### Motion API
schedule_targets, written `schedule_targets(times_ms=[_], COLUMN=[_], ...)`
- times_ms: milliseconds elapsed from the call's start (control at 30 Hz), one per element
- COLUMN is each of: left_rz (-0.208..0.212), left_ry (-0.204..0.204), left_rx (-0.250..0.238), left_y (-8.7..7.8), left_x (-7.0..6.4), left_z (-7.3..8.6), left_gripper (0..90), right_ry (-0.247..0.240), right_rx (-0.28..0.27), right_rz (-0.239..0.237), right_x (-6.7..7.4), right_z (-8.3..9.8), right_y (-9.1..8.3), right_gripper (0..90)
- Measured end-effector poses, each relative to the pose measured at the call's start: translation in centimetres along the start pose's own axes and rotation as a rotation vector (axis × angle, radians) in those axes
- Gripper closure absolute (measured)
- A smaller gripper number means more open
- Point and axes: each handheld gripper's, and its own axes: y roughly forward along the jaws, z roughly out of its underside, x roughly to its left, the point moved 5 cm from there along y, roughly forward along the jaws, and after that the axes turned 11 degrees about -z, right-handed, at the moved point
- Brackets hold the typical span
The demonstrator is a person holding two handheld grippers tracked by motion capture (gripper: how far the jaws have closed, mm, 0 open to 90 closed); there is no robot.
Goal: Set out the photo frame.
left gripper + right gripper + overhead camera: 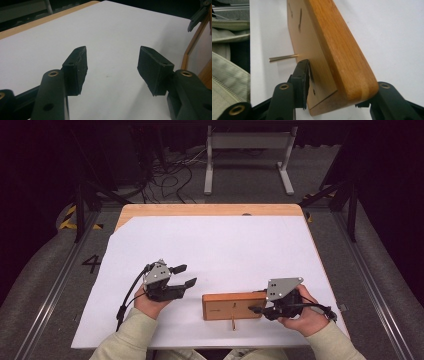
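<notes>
Block (234, 305) lengthwise left-right — right gripper (259, 309) clamps its end.

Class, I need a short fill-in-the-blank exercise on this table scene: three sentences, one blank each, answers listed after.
1. The right gripper is shut on the end of a ____ block.
2. The left gripper has its jaws ____ with nothing between them.
3. A thin ____ pin sticks out of the block's face.

Missing words: wooden; open; metal
</notes>
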Motion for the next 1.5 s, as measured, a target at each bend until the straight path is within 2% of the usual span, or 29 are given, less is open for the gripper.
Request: schedule_targets(times_ms=[200, 300, 333, 400, 667, 767, 900, 967, 1033, 1133, 1233, 1333, 1400, 1433, 1467, 1500], left_rz=[-0.003, -0.007, -0.007, -0.009, -0.015, -0.016, -0.017, -0.022, -0.023, -0.020, -0.018, -0.021, -0.020, -0.021, -0.021, -0.023], left_ry=[0.000, -0.001, -0.001, -0.005, -0.016, -0.024, -0.032, -0.032, -0.033, -0.039, -0.045, -0.045, -0.049, -0.055, -0.050, -0.053], left_rx=[0.003, 0.001, 0.001, -0.001, 0.000, 0.001, 0.004, -0.001, 0.000, -0.001, -0.005, -0.005, -0.006, -0.007, -0.008, -0.010], left_y=[0.0, 0.0, 0.0, 0.0, -0.1, -0.1, -0.1, -0.1, -0.1, -0.2, -0.2, -0.2, -0.2, -0.2, -0.2, -0.2], left_x=[0.1, 0.2, 0.2, 0.2, 0.4, 0.5, 0.6, 0.7, 0.7, 0.8, 0.8, 0.9, 1.0, 1.0, 1.1, 1.1], left_z=[0.1, 0.1, 0.1, 0.1, 0.1, 0.2, 0.2, 0.2, 0.2, 0.2, 0.2, 0.2, 0.2, 0.2, 0.2, 0.2], left_gripper=[41.4, 41.4, 41.4, 41.4, 41.9, 42.1, 42.1, 42.1, 42.1, 42.0, 41.9, 41.8, 41.7, 41.7, 41.7, 41.7], right_ry=[-0.086, -0.147, -0.147, -0.206, -0.263, -0.300, -0.387, -0.406, -0.401, -0.374, -0.347, -0.350, -0.335, -0.320, -0.284, -0.219], right_rx=[0.026, 0.039, 0.039, 0.065, 0.028, 0.010, 0.012, 0.005, 0.010, 0.016, -0.021, -0.032, -0.038, -0.042, -0.052, -0.071], right_rz=[0.069, 0.083, 0.083, 0.140, 0.152, 0.171, 0.211, 0.198, 0.191, 0.171, 0.153, 0.134, 0.127, 0.130, 0.138, 0.135], right_x=[0.1, 0.4, 0.4, 0.4, 0.3, -0.3, -1.8, -2.5, -2.9, -2.6, -2.2, -1.8, -1.5, -1.5, -1.5, -1.6], right_z=[-0.3, -0.5, -0.5, -0.5, -1.0, -1.2, -0.9, -0.7, -0.5, 0.0, 0.1, 0.2, 0.3, 0.4, 0.6, 0.8], right_y=[0.2, 0.3, 0.3, 0.6, 0.5, 0.7, 1.2, 1.1, 1.1, 0.8, 0.1, -0.4, -0.4, -0.5, -0.6, -0.7], right_gripper=[64.2, 70.5, 70.5, 70.8, 71.1, 71.0, 70.8, 70.2, 69.9, 68.0, 66.9, 63.8, 60.5, 58.6, 54.6, 50.7])
